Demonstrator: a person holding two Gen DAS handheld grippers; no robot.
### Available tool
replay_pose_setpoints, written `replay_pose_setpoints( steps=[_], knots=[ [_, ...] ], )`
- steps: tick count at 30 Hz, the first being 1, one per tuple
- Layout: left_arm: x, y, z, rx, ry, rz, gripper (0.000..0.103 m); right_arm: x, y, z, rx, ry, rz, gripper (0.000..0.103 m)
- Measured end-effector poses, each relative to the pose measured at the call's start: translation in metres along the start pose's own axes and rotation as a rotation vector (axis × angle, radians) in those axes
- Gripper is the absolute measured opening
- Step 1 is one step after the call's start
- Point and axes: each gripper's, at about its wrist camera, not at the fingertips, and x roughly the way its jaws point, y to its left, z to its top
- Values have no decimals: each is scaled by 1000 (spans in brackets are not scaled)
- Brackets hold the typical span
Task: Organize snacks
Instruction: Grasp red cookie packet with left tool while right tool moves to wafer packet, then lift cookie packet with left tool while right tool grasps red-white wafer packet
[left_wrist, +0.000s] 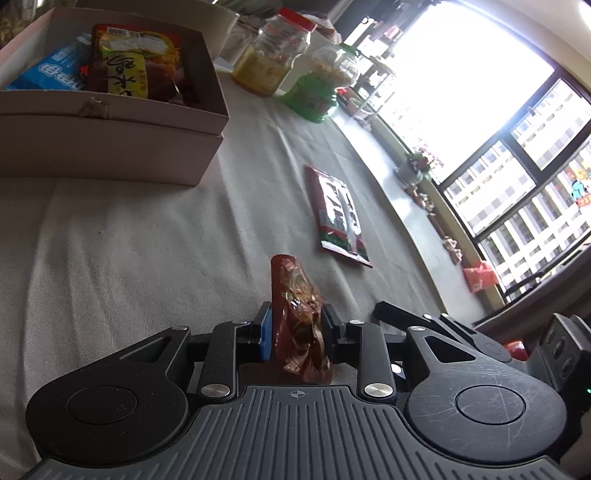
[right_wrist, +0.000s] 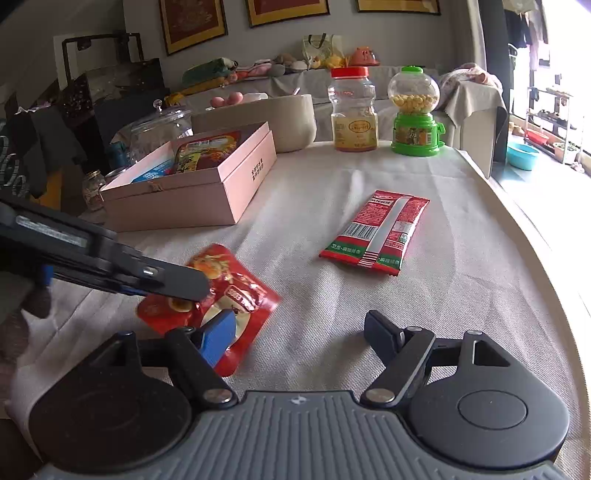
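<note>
A red snack packet (left_wrist: 295, 291) stands on edge between the fingers of my left gripper (left_wrist: 295, 317), whose jaws are partly open and sit close on either side without squeezing it. In the right wrist view the packet (right_wrist: 240, 295) leans on the cloth, with the left gripper (right_wrist: 173, 291) reaching over it from the left. My right gripper (right_wrist: 299, 328) is open wide; its blue left finger (right_wrist: 218, 339) overlaps the packet's near corner. A red-and-green packet (right_wrist: 380, 229) lies flat further out. The open pink box (right_wrist: 184, 199) at the left holds a blue packet (left_wrist: 51, 70) and a red-yellow one (left_wrist: 136, 62).
At the table's far end stand a red-lidded plastic jar (right_wrist: 352, 110), a green candy dispenser (right_wrist: 415, 110) and a large beige bowl (right_wrist: 266, 118). A glass jar (right_wrist: 159, 129) sits behind the box. The table's curved edge (right_wrist: 535, 258) runs along the right, window side.
</note>
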Motion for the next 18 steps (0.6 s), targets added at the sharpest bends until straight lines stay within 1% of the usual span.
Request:
replay_pose_setpoints(
  steps=[4,6,10,13,18],
  knots=[
    [7,3,-2,-11,-10,-17,30,-1,-2,-1,6,-4,4,79],
    [5,2,-3,-7,-2,-22,30,-1,-3,-1,10,-3,14,83],
    [2,7,-7,-64,16,-33,27,-1,-4,0,18,0,32,86],
    [-4,5,-9,-56,3,-26,25,-1,-6,0,27,1,49,89],
    [-22,1,-11,-20,-36,-16,24,0,-10,0,49,13,95,96]
  ],
)
